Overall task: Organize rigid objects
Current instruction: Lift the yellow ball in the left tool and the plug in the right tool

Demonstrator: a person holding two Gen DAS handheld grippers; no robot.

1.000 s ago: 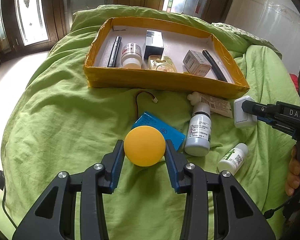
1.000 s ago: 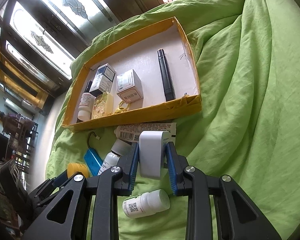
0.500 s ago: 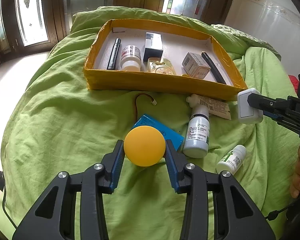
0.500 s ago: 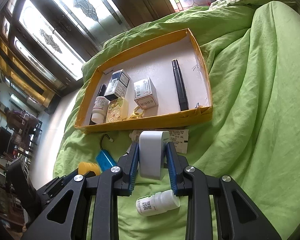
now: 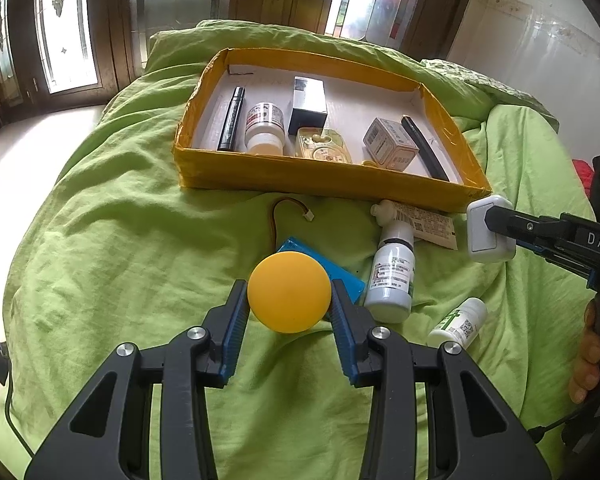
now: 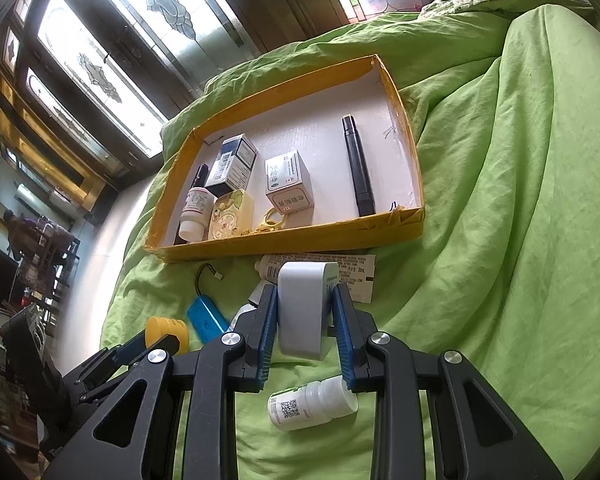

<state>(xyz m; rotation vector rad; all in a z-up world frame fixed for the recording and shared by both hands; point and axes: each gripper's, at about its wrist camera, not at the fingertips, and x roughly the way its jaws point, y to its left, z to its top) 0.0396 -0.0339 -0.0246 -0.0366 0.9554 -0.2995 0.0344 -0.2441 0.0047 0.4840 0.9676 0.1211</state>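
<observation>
My left gripper [image 5: 289, 300] is shut on a round yellow lid [image 5: 289, 291] and holds it above the green bedspread, short of the yellow tray [image 5: 324, 178]. My right gripper [image 6: 305, 312] is shut on a white plug adapter [image 6: 302, 312], also seen in the left wrist view [image 5: 488, 228] just right of the tray's near corner. The tray [image 6: 414, 152] holds pens, boxes, a small bottle and a yellow case. The left gripper with the lid [image 6: 167, 332] shows at lower left in the right wrist view.
On the bedspread in front of the tray lie a blue battery pack [image 5: 340, 268] with a wire, a white bottle [image 5: 392, 276], a small white bottle [image 5: 458, 322], and a white tube on a leaflet [image 5: 424, 222]. Windows stand behind the bed.
Both grippers have risen and drawn back a little with their objects held. The right gripper has lifted the adapter off the bedspread near the tray's right corner.
</observation>
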